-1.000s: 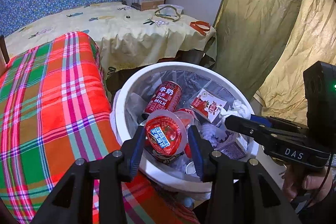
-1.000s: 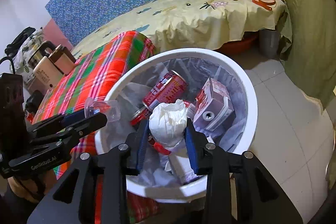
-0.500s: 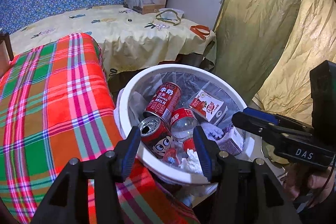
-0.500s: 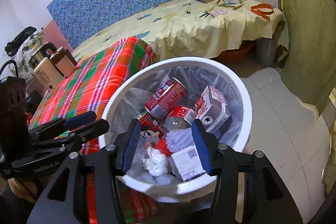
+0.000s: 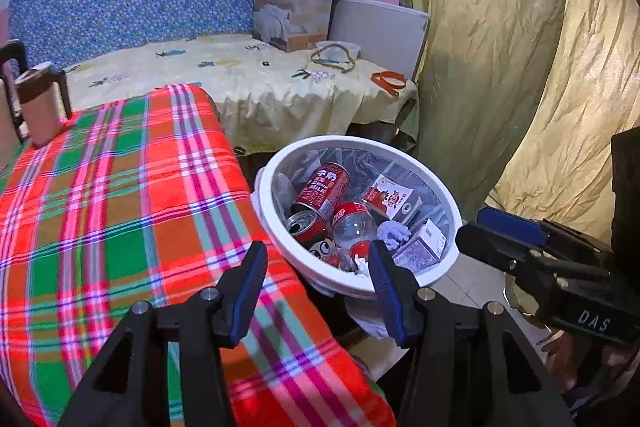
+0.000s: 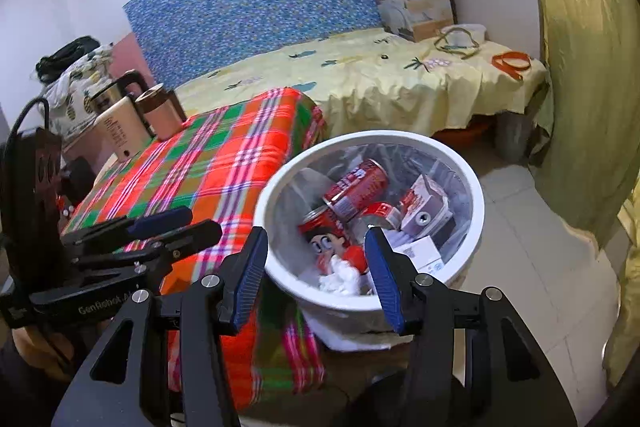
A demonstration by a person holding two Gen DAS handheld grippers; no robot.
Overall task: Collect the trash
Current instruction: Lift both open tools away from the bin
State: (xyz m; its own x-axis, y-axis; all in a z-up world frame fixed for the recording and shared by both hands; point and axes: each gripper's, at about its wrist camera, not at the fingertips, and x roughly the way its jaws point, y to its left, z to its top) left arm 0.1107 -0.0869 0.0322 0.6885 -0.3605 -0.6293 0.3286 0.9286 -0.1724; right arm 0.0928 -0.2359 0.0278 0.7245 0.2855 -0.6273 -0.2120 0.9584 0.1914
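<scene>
A white trash bin [image 5: 400, 146] [image 6: 476, 203] stands on the floor beside the plaid-covered table [image 5: 120, 195] [image 6: 208, 163]. It holds red milk cans [image 5: 322, 185] [image 6: 358, 185], a small carton [image 5: 392, 197] [image 6: 426, 213], a clear bottle [image 5: 354, 225], a white box [image 6: 420, 253] and crumpled white paper [image 6: 340, 277]. My left gripper [image 5: 318, 283] is open and empty, above the table edge near the bin's near rim. My right gripper [image 6: 316, 273] is open and empty, above the bin's near rim. Each shows in the other's view [image 5: 520, 247] [image 6: 152, 231].
A table with a yellow cloth [image 5: 248, 83] stands behind, with a cardboard box [image 5: 294, 7], a bowl [image 5: 336, 49] and an orange strap [image 5: 390, 81]. A yellow-green curtain [image 5: 500, 47] hangs at the right. A brown mug [image 5: 40, 103] and a kettle [image 6: 116, 95] stand at the table's far left.
Both grippers opened and dropped their trash, a plastic cup from the left and a paper wad from the right, into the bin. Both have since pulled back and up from the bin.
</scene>
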